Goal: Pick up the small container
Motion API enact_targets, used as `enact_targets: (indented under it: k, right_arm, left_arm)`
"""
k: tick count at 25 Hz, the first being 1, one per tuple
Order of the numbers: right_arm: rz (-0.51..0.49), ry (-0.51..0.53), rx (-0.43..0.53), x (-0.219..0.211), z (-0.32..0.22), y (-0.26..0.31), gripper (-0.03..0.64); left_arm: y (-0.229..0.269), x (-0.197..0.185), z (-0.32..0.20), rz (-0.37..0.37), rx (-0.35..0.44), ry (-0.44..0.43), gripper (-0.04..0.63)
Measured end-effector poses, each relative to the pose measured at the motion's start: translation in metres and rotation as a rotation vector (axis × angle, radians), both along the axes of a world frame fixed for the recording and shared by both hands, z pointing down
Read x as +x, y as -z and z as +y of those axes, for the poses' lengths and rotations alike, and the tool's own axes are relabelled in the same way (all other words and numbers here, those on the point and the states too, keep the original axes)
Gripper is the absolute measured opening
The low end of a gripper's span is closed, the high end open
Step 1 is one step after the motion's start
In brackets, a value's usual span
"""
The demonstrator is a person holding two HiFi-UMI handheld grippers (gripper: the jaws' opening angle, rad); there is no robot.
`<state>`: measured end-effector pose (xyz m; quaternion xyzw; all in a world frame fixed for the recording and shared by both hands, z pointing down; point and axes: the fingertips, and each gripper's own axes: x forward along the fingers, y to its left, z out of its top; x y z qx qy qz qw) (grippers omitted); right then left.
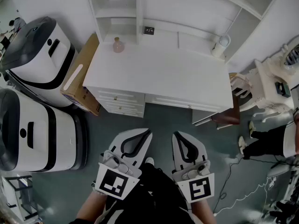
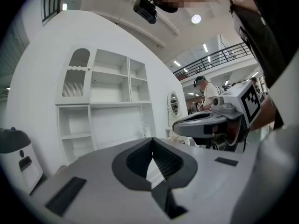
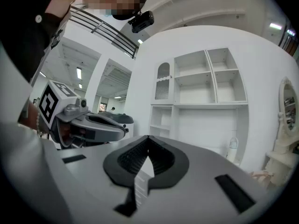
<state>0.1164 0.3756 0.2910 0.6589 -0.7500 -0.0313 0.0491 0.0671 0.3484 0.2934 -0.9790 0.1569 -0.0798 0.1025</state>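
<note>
**Q:** What are you holding, and where's the target?

**A:** Nothing. Your left gripper (image 1: 140, 133) and right gripper (image 1: 181, 135) both have their jaws pressed together, empty, well short of the white desk (image 1: 159, 76). The small container (image 1: 118, 45), pinkish, stands at the desk's back left corner.

**Q:** Handling?

**A:** Probably light and rigid, possibly glass; it's too small to tell. Take it round the belly. The desk top is smooth, and the shelves (image 1: 122, 13) sit close behind.

The small container (image 1: 118, 45) is pale pink, with a round body and a narrower top. It stands upright on the white counter (image 1: 159, 73), in its back left corner, near the left edge and just in front of the white shelf unit (image 1: 117, 6). Its finer details are too small to tell.
</note>
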Motion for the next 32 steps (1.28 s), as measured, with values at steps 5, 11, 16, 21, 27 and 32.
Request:
enact_targets:
  k: [5,11,16,21,27,32]
  right_arm:
    - [0.006,0.014,-0.001,-0.001,-0.001,-0.001,0.002]
    - [0.002,0.031,0.004,0.001,-0.001,-0.001,0.002]
    - [-0.017,0.036,0.007,0.006,0.000,-0.001,0.002]
    - [-0.038,0.052,0.026,0.014,0.002,0.002,0.002]
    - [-0.037,0.089,0.038,0.015,0.007,0.003,0.002]
    - [-0.023,0.126,0.041,0.014,0.016,0.002,0.002]
  left_arm:
    - [-0.001,0.000,0.000,-0.004,-0.001,0.009,0.002]
    - [-0.003,0.001,0.000,-0.014,-0.002,0.025,0.002]
    - [-0.004,0.003,0.001,-0.021,-0.001,0.044,0.002]
    - [-0.001,0.005,0.003,-0.017,0.011,0.071,0.002]
    - [0.001,0.007,0.010,-0.016,0.029,0.108,0.002]
    - [0.002,0.008,0.017,-0.019,0.037,0.144,0.002]
